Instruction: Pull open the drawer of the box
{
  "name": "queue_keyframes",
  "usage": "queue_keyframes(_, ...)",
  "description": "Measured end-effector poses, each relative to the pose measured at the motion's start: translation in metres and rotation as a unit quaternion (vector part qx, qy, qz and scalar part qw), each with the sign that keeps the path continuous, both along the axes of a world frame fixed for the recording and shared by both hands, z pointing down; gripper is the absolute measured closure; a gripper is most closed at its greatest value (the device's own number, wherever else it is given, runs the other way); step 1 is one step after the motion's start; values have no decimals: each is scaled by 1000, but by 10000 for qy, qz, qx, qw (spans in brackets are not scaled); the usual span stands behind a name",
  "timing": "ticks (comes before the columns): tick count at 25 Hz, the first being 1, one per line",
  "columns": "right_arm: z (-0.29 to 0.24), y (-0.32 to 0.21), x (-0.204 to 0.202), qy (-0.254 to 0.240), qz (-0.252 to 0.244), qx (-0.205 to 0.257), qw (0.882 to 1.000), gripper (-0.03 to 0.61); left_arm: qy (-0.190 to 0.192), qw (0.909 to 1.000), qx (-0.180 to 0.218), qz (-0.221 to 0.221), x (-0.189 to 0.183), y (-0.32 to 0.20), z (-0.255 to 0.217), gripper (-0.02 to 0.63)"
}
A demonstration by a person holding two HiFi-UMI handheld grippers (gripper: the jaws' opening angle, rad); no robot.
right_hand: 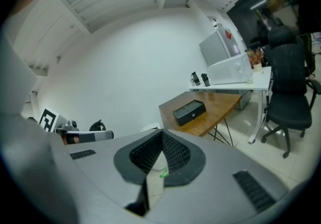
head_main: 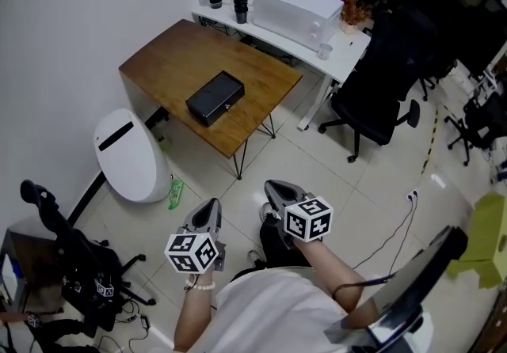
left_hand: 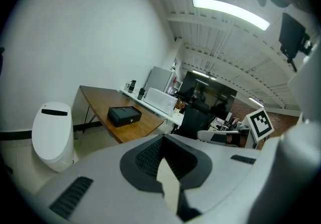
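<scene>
The black box [head_main: 215, 97] lies shut on the brown wooden table [head_main: 261, 74], its front with a small silver latch facing the table's near edge. It also shows in the left gripper view as a small black box [left_hand: 124, 115] and in the right gripper view as the same box [right_hand: 189, 112]. Both grippers hang low in front of the person, well short of the table. The left gripper [head_main: 209, 215] [left_hand: 161, 140] is shut with nothing in it. The right gripper [head_main: 276, 190] [right_hand: 161, 133] is shut and empty too.
A white rounded bin [head_main: 127, 155] stands on the floor left of the table, with a green item [head_main: 175, 191] beside it. Behind the table is a white desk [head_main: 348, 51] carrying a white appliance [head_main: 297, 9]; a black office chair [head_main: 380, 98] stands right. Black gear [head_main: 71, 264] sits lower left.
</scene>
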State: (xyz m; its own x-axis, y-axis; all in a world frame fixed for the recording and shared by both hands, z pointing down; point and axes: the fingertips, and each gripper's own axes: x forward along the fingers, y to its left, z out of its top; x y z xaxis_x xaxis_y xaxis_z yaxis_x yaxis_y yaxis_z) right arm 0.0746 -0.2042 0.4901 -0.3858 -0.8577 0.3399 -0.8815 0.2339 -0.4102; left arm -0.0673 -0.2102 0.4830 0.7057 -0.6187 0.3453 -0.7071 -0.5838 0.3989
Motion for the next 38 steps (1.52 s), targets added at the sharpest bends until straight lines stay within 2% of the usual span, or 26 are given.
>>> queue_keyframes(12, -13, -93, 13, 280, -367, 329, 9984, 591, -85, 9996, 32, -263, 17, -77, 1, 614)
queue_keyframes(26, 17, -218, 38, 376, -689, 109, 9969, 591, -246, 9984, -279, -416, 51, -188, 23, 614)
queue_keyframes(38, 31, -299, 58, 725, -1082, 185, 9913, 591, -352, 9975, -237, -573, 81, -271, 35, 614)
